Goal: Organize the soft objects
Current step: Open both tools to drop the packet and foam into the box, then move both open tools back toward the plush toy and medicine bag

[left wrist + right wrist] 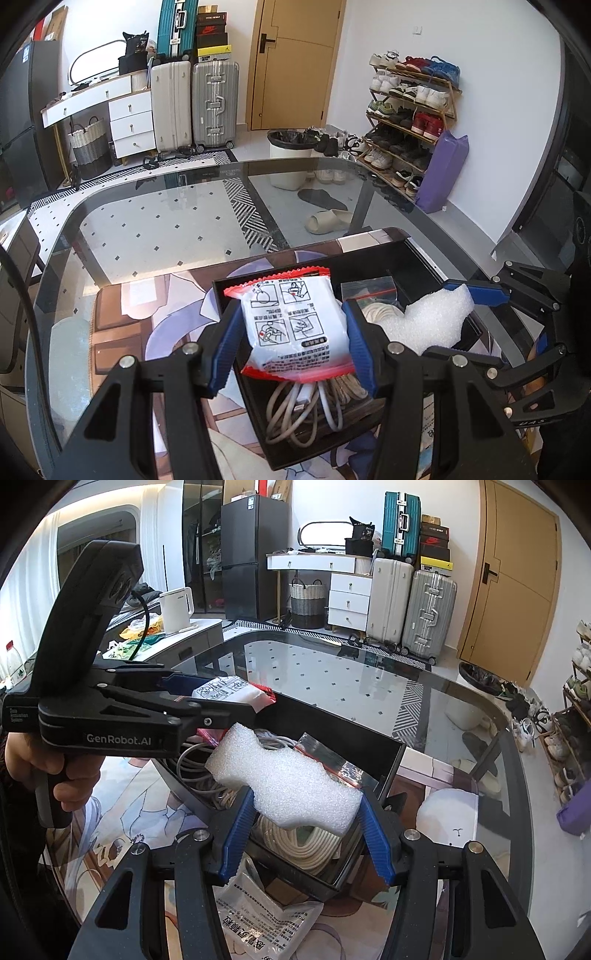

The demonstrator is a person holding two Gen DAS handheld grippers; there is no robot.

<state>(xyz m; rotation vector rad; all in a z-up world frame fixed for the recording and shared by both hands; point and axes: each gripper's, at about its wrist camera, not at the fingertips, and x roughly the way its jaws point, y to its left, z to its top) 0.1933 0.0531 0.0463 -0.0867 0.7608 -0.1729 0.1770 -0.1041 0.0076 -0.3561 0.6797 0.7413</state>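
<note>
My left gripper (291, 334) is shut on a white packet with red edges (295, 325) and holds it above the black tray (417, 258). The packet also shows in the right wrist view (229, 690). My right gripper (306, 812) is shut on a white foam block (284, 779), also above the tray (395, 764); the block shows in the left wrist view (432, 314). In the tray lie coiled white cables (303, 410), a cream cord coil (310, 845) and a clear zip bag (332, 757).
The tray stands on a printed mat (147, 314) on a glass table (166, 221). A white sachet (266, 915) lies on the mat in front of the tray. A kettle (177, 609) stands on a side counter at the left.
</note>
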